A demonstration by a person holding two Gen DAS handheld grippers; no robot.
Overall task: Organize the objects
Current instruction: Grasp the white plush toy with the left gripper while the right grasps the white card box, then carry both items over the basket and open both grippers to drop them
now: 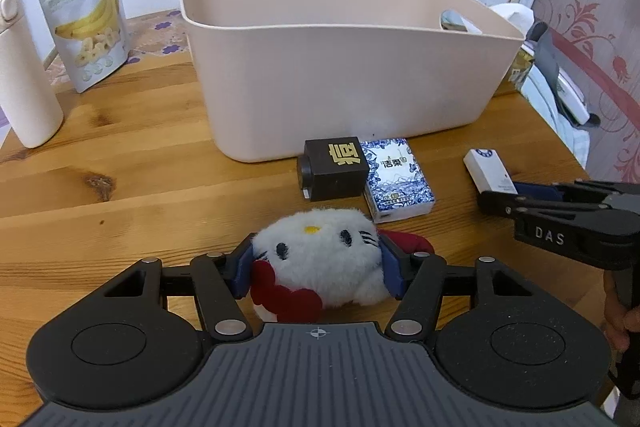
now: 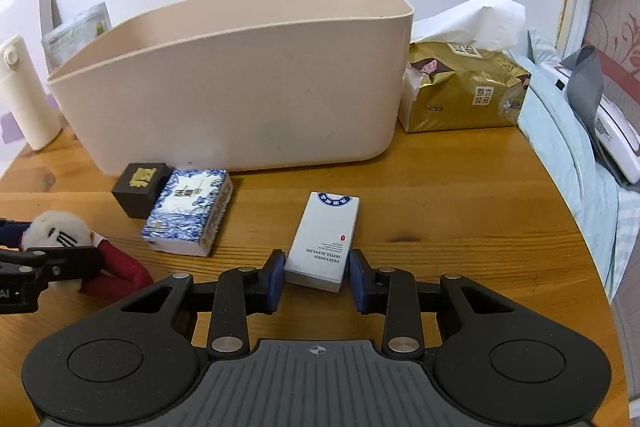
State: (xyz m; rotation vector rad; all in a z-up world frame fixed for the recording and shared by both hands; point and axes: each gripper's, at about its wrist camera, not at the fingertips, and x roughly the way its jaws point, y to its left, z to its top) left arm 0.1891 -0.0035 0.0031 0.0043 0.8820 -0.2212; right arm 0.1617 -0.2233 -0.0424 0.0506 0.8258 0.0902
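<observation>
A white plush cat toy with red clothes lies on the wooden table. My left gripper is shut on it, a blue pad pressed into the fur on each side. The right wrist view shows the same toy at the far left. A white hotel-supplies box lies flat with its near end between the fingers of my right gripper, which is open, a thin gap on each side. Behind stands an empty beige bin. A dark cube box and a blue-patterned tissue pack lie in front of it.
A banana-chip bag and a cream bottle stand at the back left. A gold tissue pack sits right of the bin. The table's right edge meets a bed holding a white device. A hand holds the right gripper.
</observation>
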